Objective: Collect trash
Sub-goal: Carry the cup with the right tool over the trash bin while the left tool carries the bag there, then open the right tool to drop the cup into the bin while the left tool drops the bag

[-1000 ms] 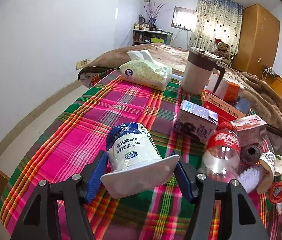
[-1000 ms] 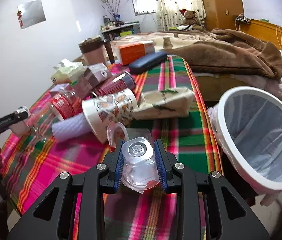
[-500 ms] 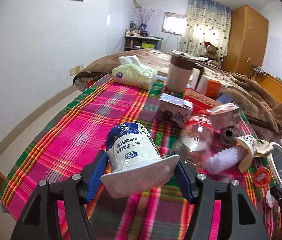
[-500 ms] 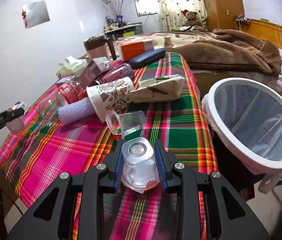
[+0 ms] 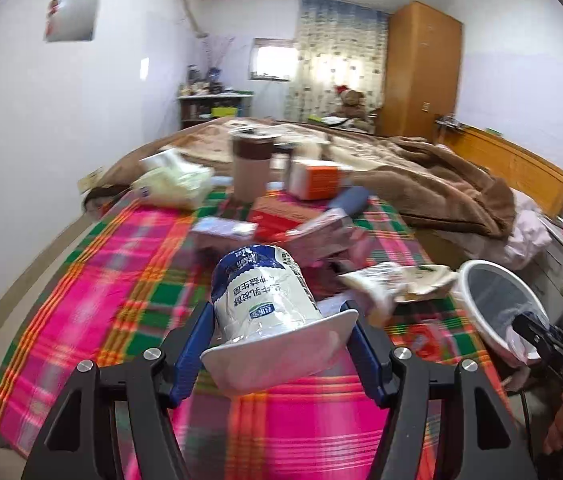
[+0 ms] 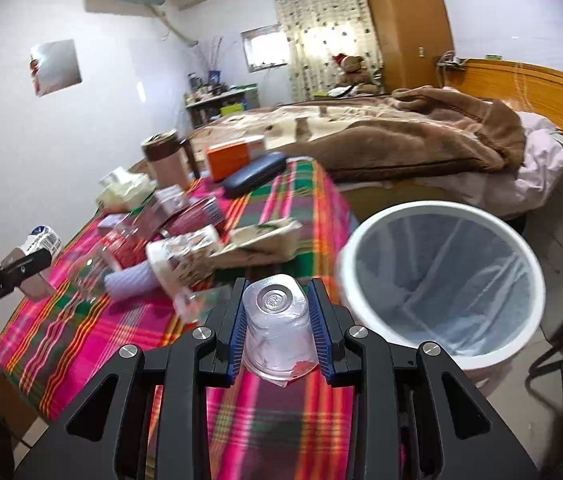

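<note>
My left gripper (image 5: 277, 344) is shut on a white and blue yogurt cup (image 5: 265, 304), held above the plaid tablecloth (image 5: 93, 300). My right gripper (image 6: 277, 320) is shut on a clear plastic cup (image 6: 277, 328), bottom towards the camera, at the table's near right corner. The white trash bin (image 6: 441, 280) with a clear liner stands just right of the right gripper, off the table's edge; in the left wrist view the bin (image 5: 497, 300) is at far right. On the cloth lie a paper cup (image 6: 181, 256), a crumpled wrapper (image 6: 265, 240) and a plastic bottle (image 6: 117, 252).
At the table's far end stand a brown mug (image 5: 249, 172), a tissue pack (image 5: 173, 180), an orange box (image 5: 317, 180), a dark glasses case (image 6: 253, 174) and small cartons. A bed with a brown blanket (image 6: 421, 140) lies behind. A white wall runs along the left.
Both grippers have risen and swung right towards the bin with their cups still held. The bin now looms larger in the right wrist view.
</note>
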### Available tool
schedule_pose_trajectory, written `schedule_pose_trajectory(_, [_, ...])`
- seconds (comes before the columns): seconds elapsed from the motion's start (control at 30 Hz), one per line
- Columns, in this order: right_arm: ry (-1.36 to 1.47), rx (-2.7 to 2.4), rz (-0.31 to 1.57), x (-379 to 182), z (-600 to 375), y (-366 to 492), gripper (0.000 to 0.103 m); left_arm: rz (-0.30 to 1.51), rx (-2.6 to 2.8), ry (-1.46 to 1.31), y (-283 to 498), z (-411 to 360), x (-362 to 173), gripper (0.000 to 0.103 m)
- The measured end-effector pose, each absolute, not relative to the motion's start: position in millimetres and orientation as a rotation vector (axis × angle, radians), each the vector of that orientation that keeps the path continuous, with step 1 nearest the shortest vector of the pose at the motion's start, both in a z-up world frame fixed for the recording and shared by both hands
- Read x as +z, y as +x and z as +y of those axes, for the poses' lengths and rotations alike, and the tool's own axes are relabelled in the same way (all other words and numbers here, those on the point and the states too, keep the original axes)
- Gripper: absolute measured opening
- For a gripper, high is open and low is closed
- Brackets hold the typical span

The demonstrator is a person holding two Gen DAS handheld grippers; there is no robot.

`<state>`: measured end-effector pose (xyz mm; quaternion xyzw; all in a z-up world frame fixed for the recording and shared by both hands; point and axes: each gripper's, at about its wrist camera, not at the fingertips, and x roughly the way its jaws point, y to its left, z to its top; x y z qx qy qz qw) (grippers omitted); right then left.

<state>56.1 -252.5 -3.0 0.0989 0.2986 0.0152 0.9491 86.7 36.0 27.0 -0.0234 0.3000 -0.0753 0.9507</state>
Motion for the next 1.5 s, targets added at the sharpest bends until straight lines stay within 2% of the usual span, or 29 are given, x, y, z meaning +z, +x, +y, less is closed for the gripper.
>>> schedule_pose_trajectory(0.5, [0.237, -0.128, 0.601, 3.8, -329.0, 65.3, 0.031, 0.588, -0.508, 0.052, 105.2, -118.8, 42.7, 0.065])
schedule_pose_trajectory(0.87, [0.256, -0.198, 0.672, -15.7, -377.0, 82.0, 0.031, 0.663, -0.681, 0.119, 122.4, -211.0, 15.4, 0.065])
schedule_pose_trajectory(1.3, [0.271, -0.222, 0.735, -29.1, -402.5, 97.8, 0.031, 0.73, -0.712, 0.143, 151.9, -250.5, -6.7, 0.066])
schedule_pose_trajectory(1.33, [0.269, -0.221, 0.738, -30.0, -402.7, 98.7, 0.031, 0.737, -0.719, 0.142, 153.6, -251.4, -7.5, 0.067])
schedule_pose_trajectory(1.4, [0.27, -0.223, 0.742, -31.1, -404.0, 101.0, 0.032, 0.738, -0.721, 0.135, 155.1, -250.3, -7.8, 0.075])
schedule_pose_trajectory(1.43, [0.273, -0.225, 0.744, -31.4, -403.7, 100.9, 0.034, 0.737, -0.717, 0.132, 156.3, -248.3, -7.2, 0.08])
schedule_pose_trajectory(1.47, [0.278, -0.224, 0.744, -31.4, -404.5, 100.7, 0.038, 0.736, -0.715, 0.131, 156.5, -246.7, -6.6, 0.081])
schedule_pose_trajectory(1.5, [0.283, -0.223, 0.743, -31.0, -404.6, 101.0, 0.05, 0.734, -0.711, 0.129, 157.0, -244.9, -5.8, 0.081])
